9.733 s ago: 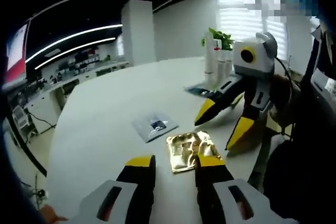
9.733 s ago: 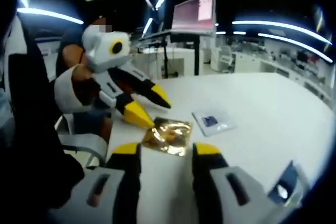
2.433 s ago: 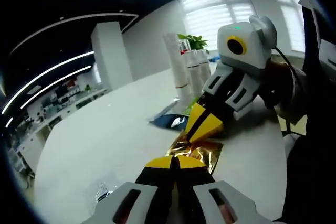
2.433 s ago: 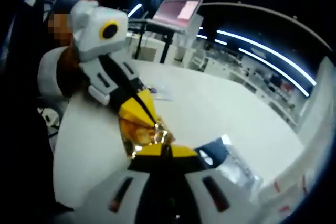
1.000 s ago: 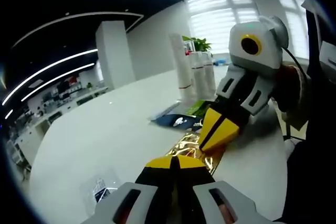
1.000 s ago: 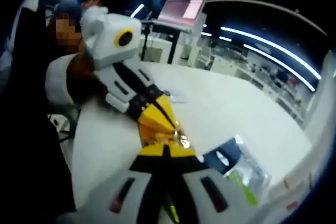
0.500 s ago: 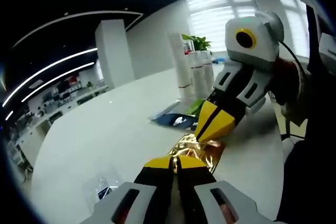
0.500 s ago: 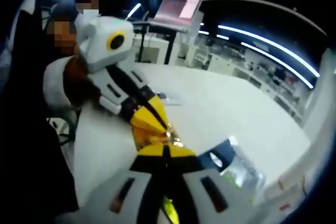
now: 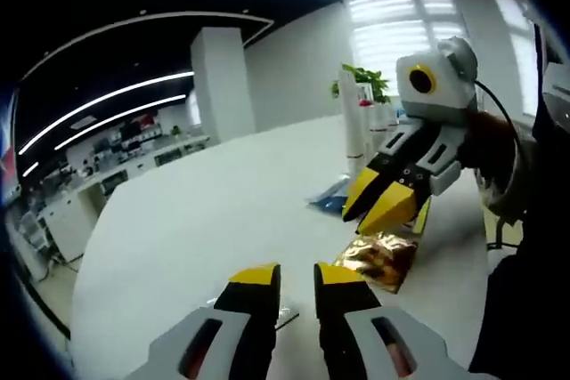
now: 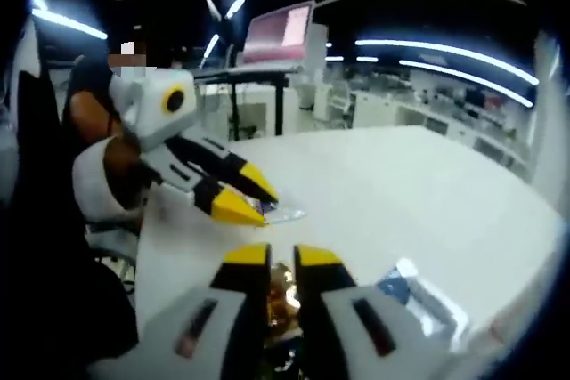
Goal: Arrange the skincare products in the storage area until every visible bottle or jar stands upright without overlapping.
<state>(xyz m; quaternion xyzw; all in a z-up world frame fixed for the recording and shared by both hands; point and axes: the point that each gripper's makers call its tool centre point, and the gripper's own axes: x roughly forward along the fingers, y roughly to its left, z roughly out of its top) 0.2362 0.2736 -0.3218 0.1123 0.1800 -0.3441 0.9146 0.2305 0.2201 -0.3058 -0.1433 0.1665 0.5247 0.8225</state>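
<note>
I'm over a wide white table in an open office, ceiling light strips running back and bright blinds behind. In the left gripper view my left gripper sits low over the table, jaws parted a little, nothing between them; a clear sachet pokes out just past its tips. To the right lies the gold sachet, crumpled, flat on the table. The right gripper hangs just above it, tips a small gap apart and empty, as far as I can see. Behind it lies a blue sachet, and farther back white tubes stand upright near a green plant.

In the right gripper view my right gripper has a narrow slit between its jaws, with the gold sachet under and between them; I can't tell whether they touch it. The left gripper hovers over the clear sachet. The blue sachet lies near, to the right.
</note>
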